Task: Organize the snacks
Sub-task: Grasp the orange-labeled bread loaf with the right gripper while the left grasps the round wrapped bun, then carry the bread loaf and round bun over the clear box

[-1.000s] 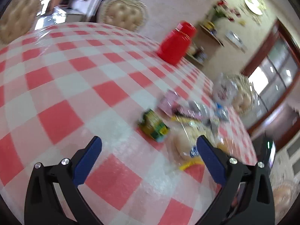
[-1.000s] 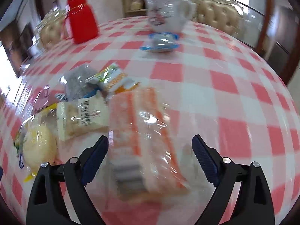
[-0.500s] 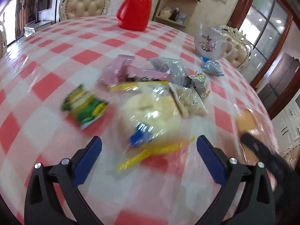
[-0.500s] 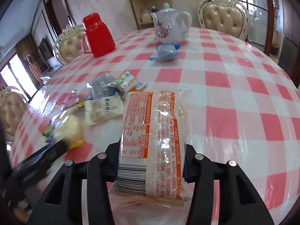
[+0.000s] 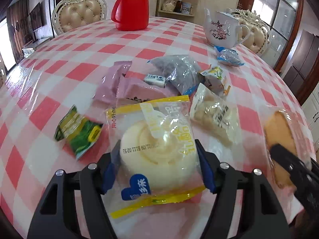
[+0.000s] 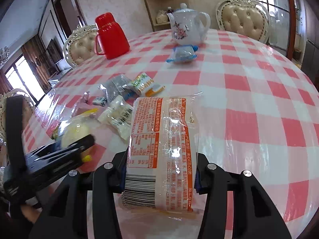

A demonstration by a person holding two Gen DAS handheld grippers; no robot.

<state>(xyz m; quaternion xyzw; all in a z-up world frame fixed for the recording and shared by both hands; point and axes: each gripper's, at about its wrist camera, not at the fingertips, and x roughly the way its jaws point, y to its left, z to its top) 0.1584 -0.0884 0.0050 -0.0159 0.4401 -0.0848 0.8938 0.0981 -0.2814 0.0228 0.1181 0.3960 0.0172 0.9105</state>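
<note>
Left gripper (image 5: 157, 169) clamped on a clear packet holding a round pale-yellow cake (image 5: 157, 147), blue finger pads (image 5: 108, 172) pressing the wrapper from both sides. The packet has yellow sealed edges and a blue heart label near its lower edge; it sits low over the red-and-white checked tablecloth (image 5: 59, 73).

Right gripper (image 6: 160, 171) clenched on a long packet with orange print and a barcode (image 6: 161, 149) — jaws pinch it near the barcode end, the rest reaching forward over the cloth. From the left wrist view the same packet shows at the far right as an orange-brown block, blurred.

Loose snacks on the table, left wrist view:
- green-and-yellow packet (image 5: 76, 131) just left of the held cake, apart from the pile
- two pink wrappers (image 5: 117, 81) behind the cake packet, overlapping
- small white candy (image 5: 155, 78) just beside a grey clear bag (image 5: 179, 73)
- white packet of pale biscuits (image 5: 214, 113) to the right of the cake packet
- small orange-and-white packet (image 5: 216, 78) behind it
- blue-edged packet (image 5: 228, 56) well apart, just in front of a white floral teapot (image 5: 223, 29)

Red thermos jug (image 5: 130, 5) stands upright at the far side. Tufted cream chairs (image 5: 79, 14) ring the table.
</note>
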